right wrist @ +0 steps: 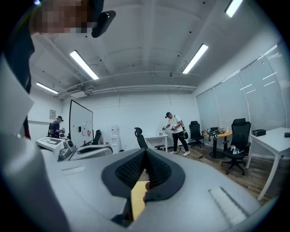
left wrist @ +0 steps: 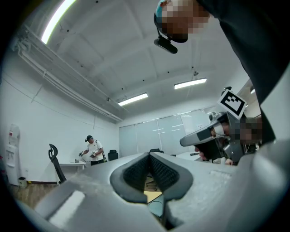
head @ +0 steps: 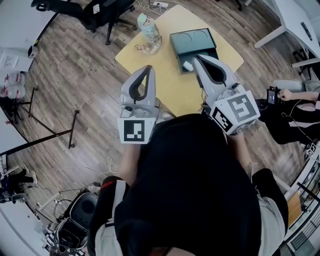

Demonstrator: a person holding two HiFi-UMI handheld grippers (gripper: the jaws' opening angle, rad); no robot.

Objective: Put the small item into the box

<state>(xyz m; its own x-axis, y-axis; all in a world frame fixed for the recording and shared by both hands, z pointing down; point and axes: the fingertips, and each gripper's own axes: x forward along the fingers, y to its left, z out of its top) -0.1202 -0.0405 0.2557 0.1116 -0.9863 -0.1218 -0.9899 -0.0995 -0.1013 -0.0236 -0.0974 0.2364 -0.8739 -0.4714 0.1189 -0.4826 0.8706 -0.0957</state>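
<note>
While the person (head: 200,170) in a black top is looking steeply down, both arms are reaching forward, each hand holding one gripper pointed away from the body toward a yellow table (head: 170,85). The left gripper (head: 148,67) is hanging over the table's near left edge. Its jaws are pressing together at the tips with nothing between them, as the left gripper view is showing (left wrist: 148,154). The right gripper (head: 196,56) is angling inward over the table, its tips hovering just beside the box (head: 200,36). Its jaws are likewise closing tip to tip on nothing (right wrist: 145,150).

Two grippers are showing, each carrying one marker cube. One teal box is sitting on the table, with two round recesses in its far half. One small white item (head: 188,65) is lying in the box's open near half, by its left wall, right next to the right gripper's tips. One clear bag (head: 148,32) of small things is resting at the table's far left corner.

The table is standing on a wood plank floor (head: 75,75). One black office chair (head: 95,12) is standing beyond it, and a second person (head: 295,117) is sitting at the right. White walls and long ceiling lights (right wrist: 195,58) are framing the room.
</note>
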